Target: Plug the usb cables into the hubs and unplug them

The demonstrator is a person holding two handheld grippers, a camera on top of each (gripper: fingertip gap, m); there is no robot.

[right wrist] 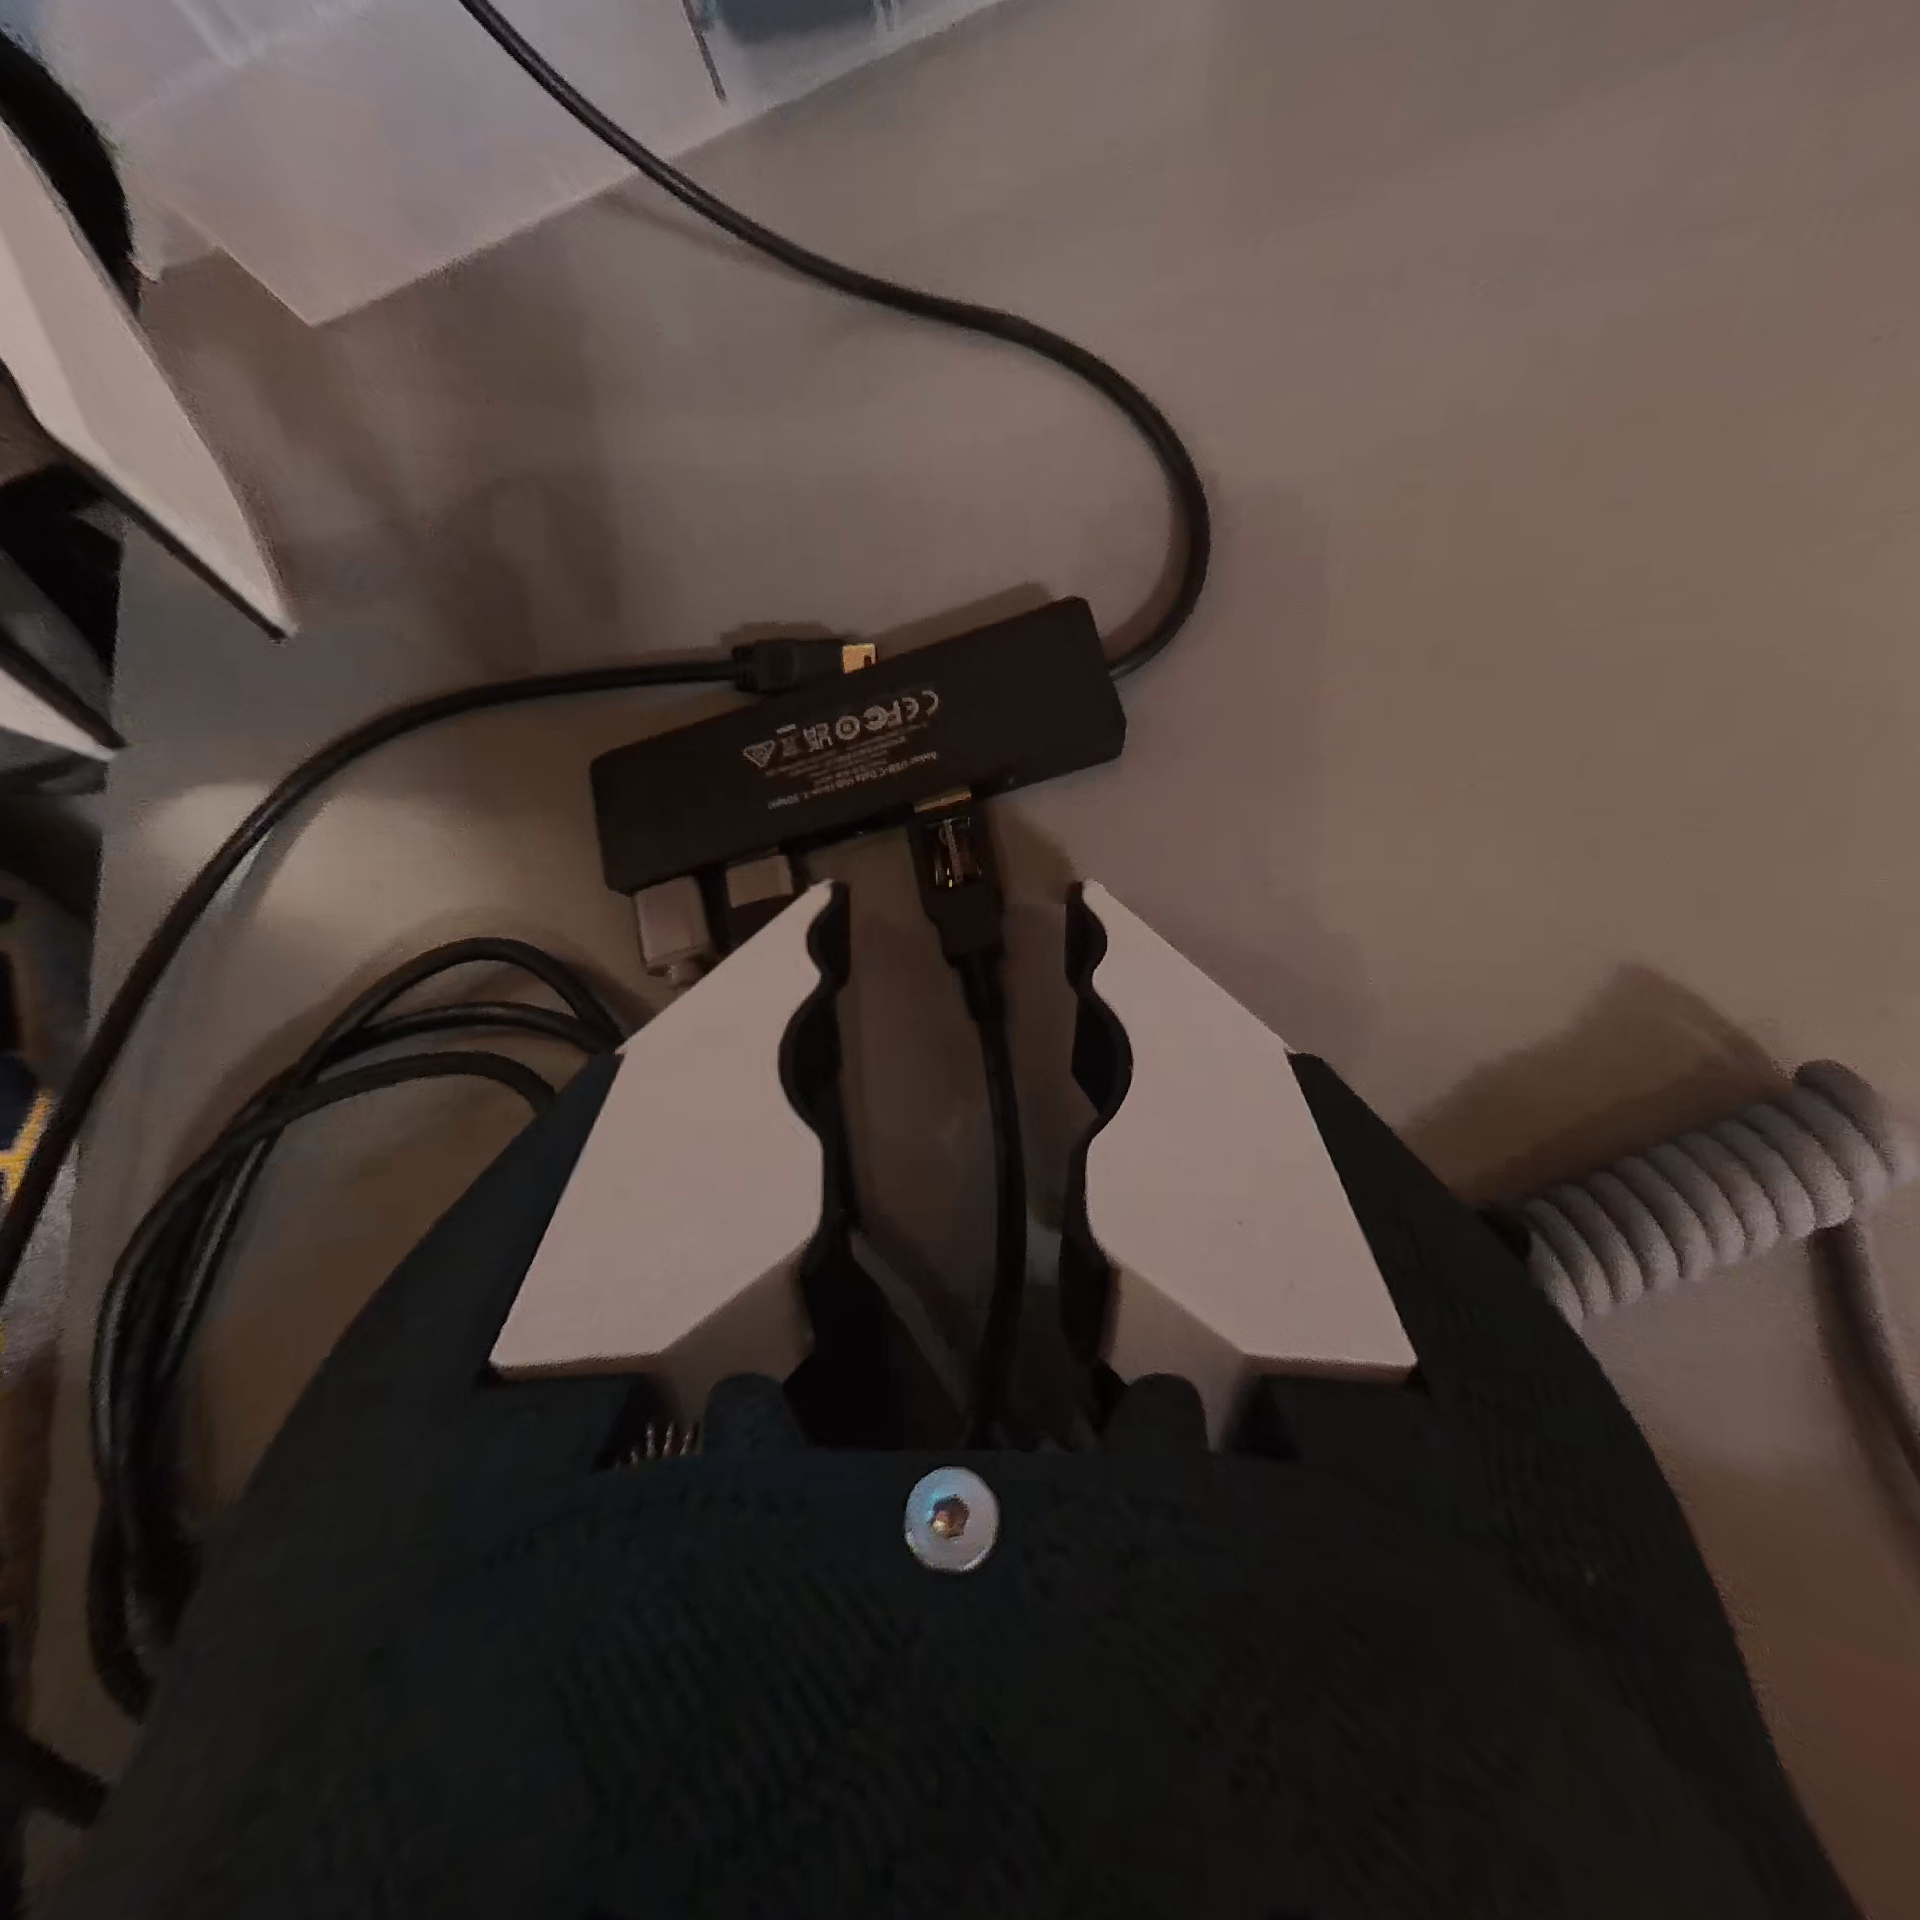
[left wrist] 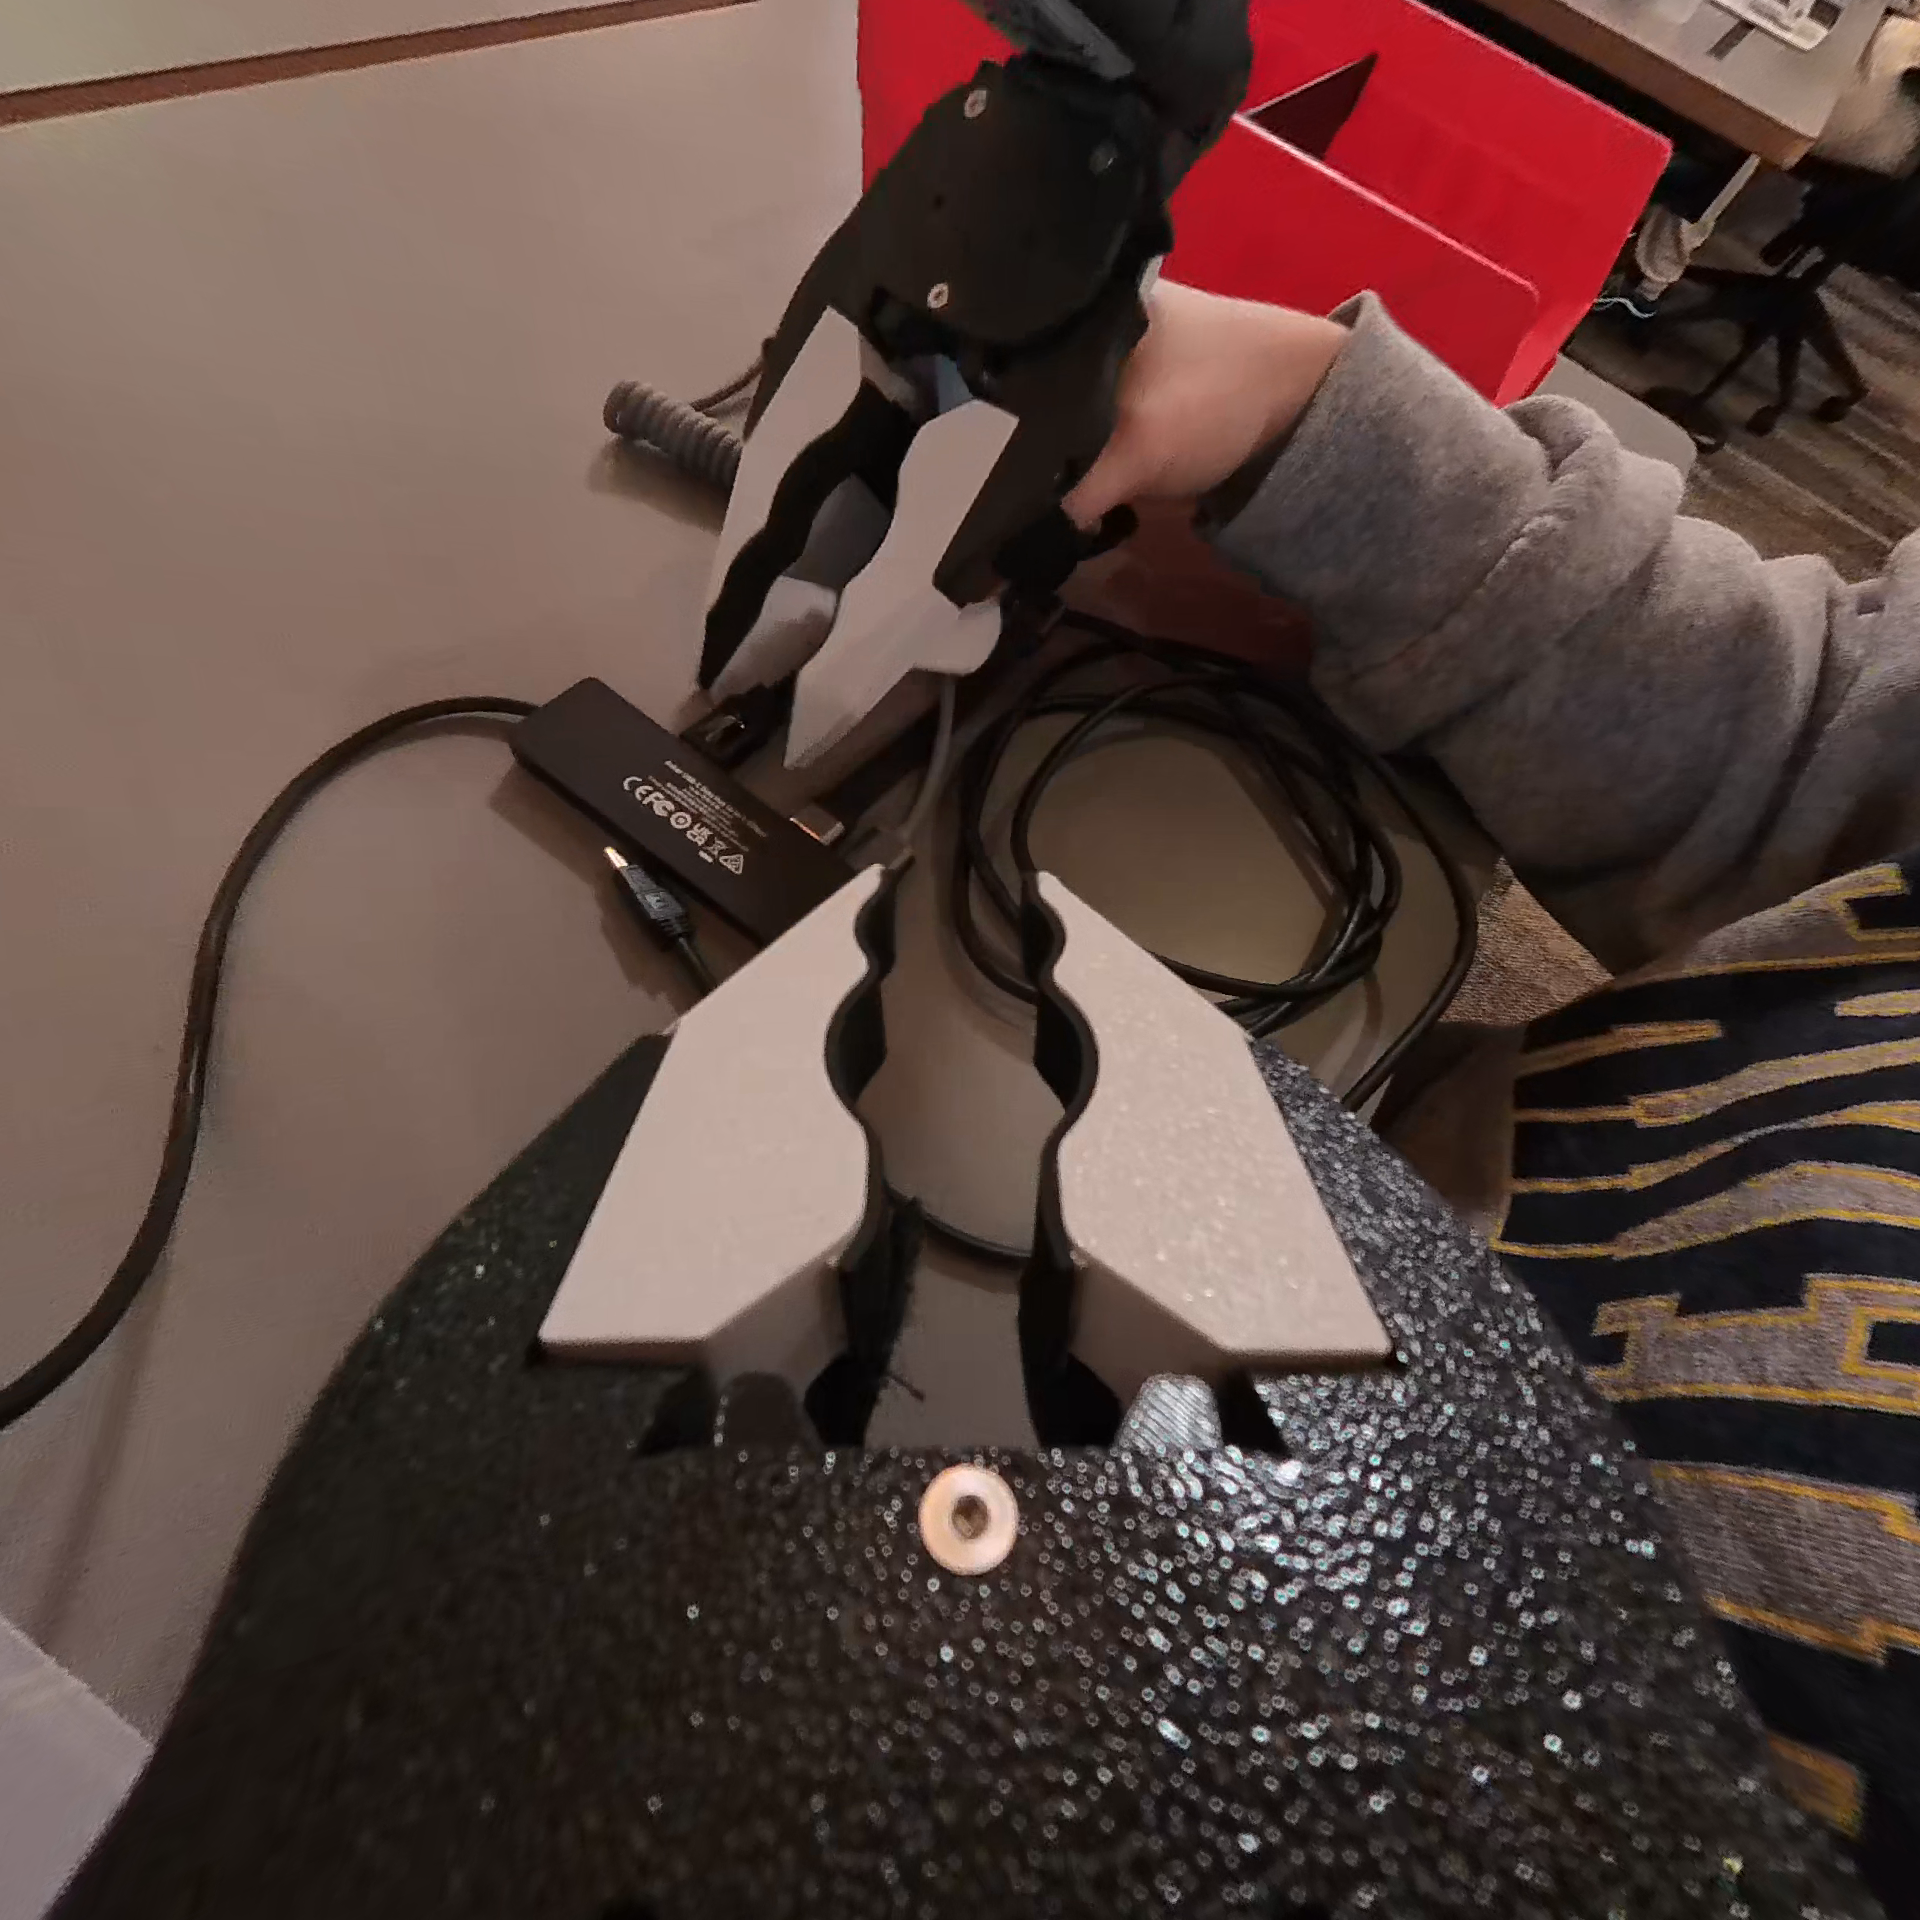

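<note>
A black USB hub (right wrist: 862, 748) lies label side up on the beige table; it also shows in the left wrist view (left wrist: 665, 800). My right gripper (right wrist: 956, 904) is open, its fingers apart on either side of a black USB plug (right wrist: 956, 873). The plug's metal end is at the hub's near edge, and I cannot tell how deep it sits. Its cable runs back between my fingers. Two grey plugs (right wrist: 675, 914) stick out of the hub's left end. A loose black plug (right wrist: 800, 665) lies behind the hub. My left gripper (left wrist: 961, 894) is open and empty, just short of the hub. The right gripper (left wrist: 758, 717) shows beyond it, tips down at the hub.
A coil of black cable (left wrist: 1195, 831) lies beside the hub. A grey spiral cable (right wrist: 1662, 1195) lies to the right. A white box (right wrist: 416, 156) stands at the back left. A red box (left wrist: 1403, 208) stands behind. A person's grey sleeve (left wrist: 1507, 623) holds the right gripper. Between my right fingertips and the loose black plug (right wrist: 800, 665) there is roughly 5 centimeters. Look for it in the left wrist view (left wrist: 646, 885) too.
</note>
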